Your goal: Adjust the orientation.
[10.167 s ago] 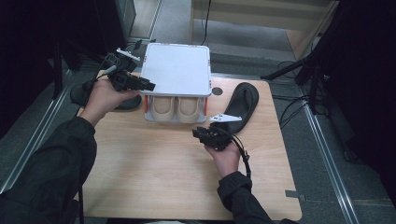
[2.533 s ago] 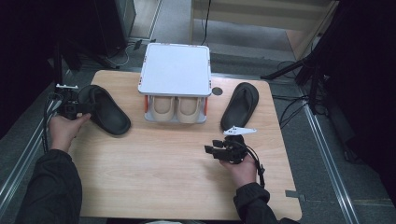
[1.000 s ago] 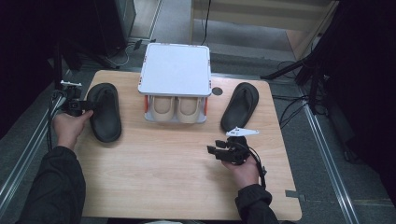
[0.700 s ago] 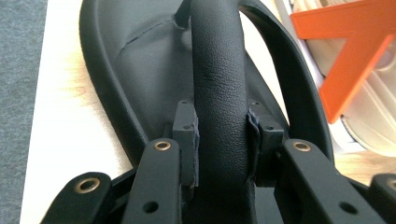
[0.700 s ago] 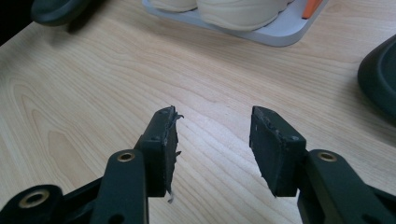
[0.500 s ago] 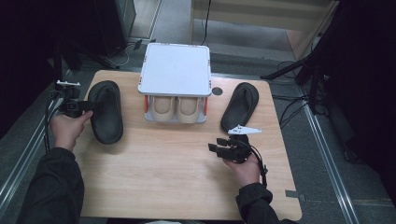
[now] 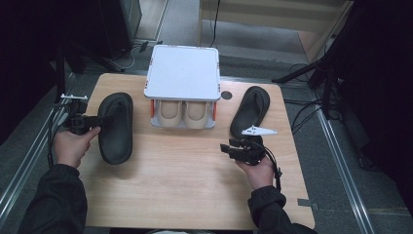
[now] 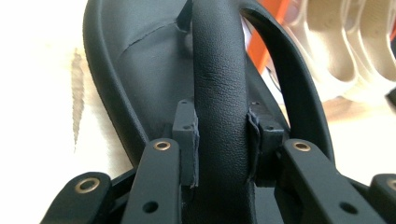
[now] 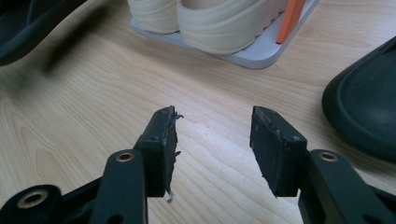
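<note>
High view: the table carries a white shoe rack with a pale pair beneath, and a black sandal lying left of it. That sandal looks light, with a flexible sole and a soft, leathery strap, probably the best place to grip it. The left hand-held gripper pinches this strap from both sides. The right hand-held gripper hovers spread over bare wood, holding nothing.

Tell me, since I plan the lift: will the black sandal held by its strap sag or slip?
The left claw pinches the black sandal by its strap alone, so the sole will probably hang and swing. The strap looks soft and leathery, so slipping seems unlikely. It probably weighs little.
</note>
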`<control>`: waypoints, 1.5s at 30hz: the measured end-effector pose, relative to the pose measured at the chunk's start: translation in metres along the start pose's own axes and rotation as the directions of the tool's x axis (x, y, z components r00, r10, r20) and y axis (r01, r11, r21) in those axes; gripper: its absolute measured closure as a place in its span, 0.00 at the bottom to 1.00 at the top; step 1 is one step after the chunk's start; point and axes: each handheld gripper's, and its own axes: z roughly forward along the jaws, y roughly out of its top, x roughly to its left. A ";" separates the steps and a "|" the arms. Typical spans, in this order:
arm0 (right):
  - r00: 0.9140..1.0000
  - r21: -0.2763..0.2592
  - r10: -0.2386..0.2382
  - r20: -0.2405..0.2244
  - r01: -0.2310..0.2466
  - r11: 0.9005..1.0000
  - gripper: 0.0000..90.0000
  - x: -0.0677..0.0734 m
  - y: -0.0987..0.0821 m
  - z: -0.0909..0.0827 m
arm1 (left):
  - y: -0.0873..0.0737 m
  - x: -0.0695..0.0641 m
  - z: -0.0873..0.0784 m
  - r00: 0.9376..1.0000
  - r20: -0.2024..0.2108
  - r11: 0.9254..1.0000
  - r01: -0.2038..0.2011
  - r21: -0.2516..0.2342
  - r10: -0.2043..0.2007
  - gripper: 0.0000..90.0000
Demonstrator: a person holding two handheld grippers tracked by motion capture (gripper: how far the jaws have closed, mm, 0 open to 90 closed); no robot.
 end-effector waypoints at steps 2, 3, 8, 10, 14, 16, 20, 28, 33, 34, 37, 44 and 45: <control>1.000 -0.007 0.003 0.000 -0.003 1.000 0.57 -0.002 0.001 0.000 | -0.004 -0.003 -0.003 1.000 0.002 1.000 -0.002 0.000 0.002 0.78; 1.000 -0.007 0.007 0.001 -0.007 1.000 0.57 -0.002 0.002 0.000 | -0.007 -0.006 -0.005 1.000 0.004 1.000 -0.001 -0.004 0.001 0.78; 1.000 -0.010 0.002 0.010 -0.002 1.000 0.58 -0.006 0.006 0.000 | -0.020 -0.020 -0.012 1.000 0.003 1.000 -0.030 0.007 0.030 0.77; 1.000 -0.012 -0.001 0.011 0.001 1.000 0.57 -0.008 0.008 0.001 | -0.024 -0.026 -0.015 0.999 0.007 0.999 -0.034 0.010 0.034 0.77; 1.000 -0.010 -0.013 0.022 0.013 1.000 0.57 -0.008 0.011 0.003 | -0.035 -0.035 -0.020 0.999 0.027 0.999 -0.038 0.008 0.038 0.77; 0.999 -0.005 -0.021 0.027 0.021 1.000 0.57 -0.008 0.013 0.005 | -0.040 -0.040 -0.023 0.998 0.046 0.999 -0.043 0.007 0.042 0.77; 0.999 0.000 -0.032 0.027 0.032 0.999 0.57 -0.009 0.016 0.009 | -0.050 -0.052 -0.026 0.996 0.065 0.998 -0.064 0.006 0.063 0.77; 0.999 -0.005 -0.032 0.029 0.032 0.999 0.57 -0.012 0.022 0.013 | -0.068 -0.077 -0.019 0.989 0.110 0.994 -0.101 0.031 0.097 0.77; 0.999 -0.011 -0.024 0.032 0.024 1.000 0.57 -0.016 0.024 0.013 | -0.078 -0.092 -0.011 0.981 0.155 0.990 -0.128 0.053 0.119 0.77; 0.999 -0.010 -0.025 0.032 0.025 1.000 0.57 -0.016 0.024 0.013 | -0.079 -0.095 -0.009 0.980 0.157 0.989 -0.135 0.060 0.124 0.77; 0.999 -0.009 -0.028 0.033 0.029 1.000 0.57 -0.017 0.024 0.014 | -0.083 -0.103 -0.001 0.975 0.168 0.985 -0.157 0.075 0.142 0.77; 0.999 -0.008 -0.030 0.037 0.030 1.000 0.57 -0.016 0.024 0.014 | -0.090 -0.115 0.016 0.966 0.212 0.977 -0.177 0.118 0.150 0.77; 0.999 -0.007 -0.032 0.037 0.032 0.999 0.57 -0.016 0.024 0.014 | -0.091 -0.116 0.018 0.965 0.211 0.976 -0.183 0.118 0.155 0.77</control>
